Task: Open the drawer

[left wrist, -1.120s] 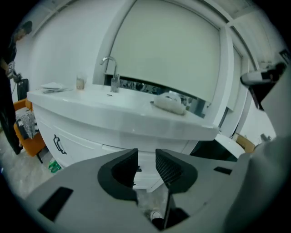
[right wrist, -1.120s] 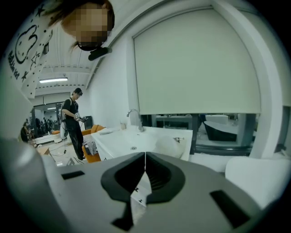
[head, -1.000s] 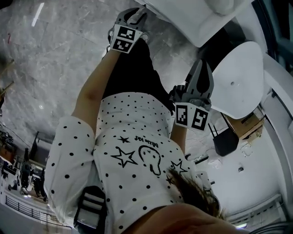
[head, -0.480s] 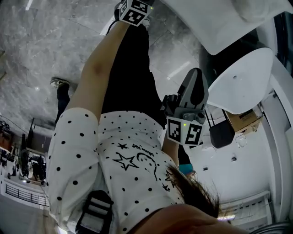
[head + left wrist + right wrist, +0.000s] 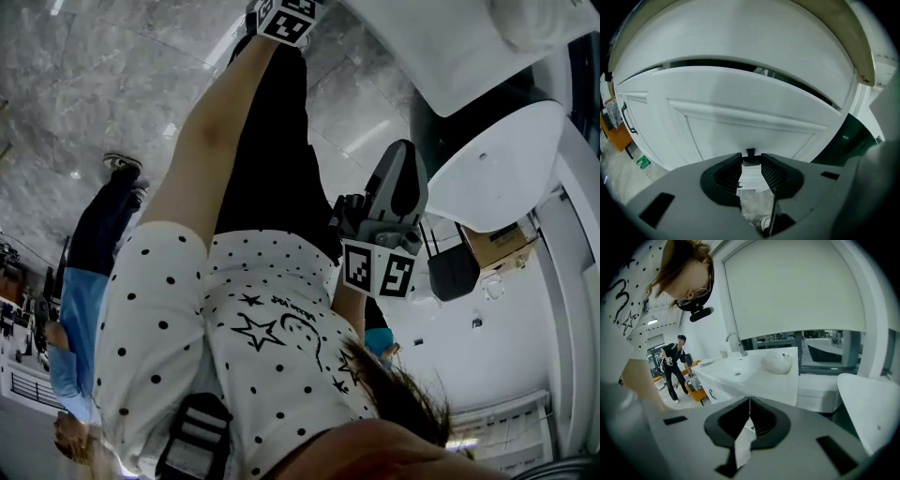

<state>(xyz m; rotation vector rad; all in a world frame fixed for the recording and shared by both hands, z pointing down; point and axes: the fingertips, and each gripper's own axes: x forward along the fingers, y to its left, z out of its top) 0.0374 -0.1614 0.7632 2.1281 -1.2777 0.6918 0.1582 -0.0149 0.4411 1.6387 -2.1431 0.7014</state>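
the left gripper (image 5: 751,159) has dropped to the white panelled drawer front (image 5: 740,105), its jaws closing around the small black knob (image 5: 750,153): grasp nearly made, pull next. the right gripper (image 5: 750,401) hangs clenched.

Under the desk (image 5: 740,42) top the drawer (image 5: 740,122) front, knob (image 5: 750,152) on it (between the closing jaws of the left tool (image 5: 751,158), close before it), sink (image 5: 736,373) in the desk, faucet (image 5: 733,341) behind the sink, bundle (image 5: 777,363) right of it, person (image 5: 672,364) standing off to its left.

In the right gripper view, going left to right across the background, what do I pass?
Standing person in dark clothes → curved chrome faucet → white crumpled bundle on the counter → white round tabletop.
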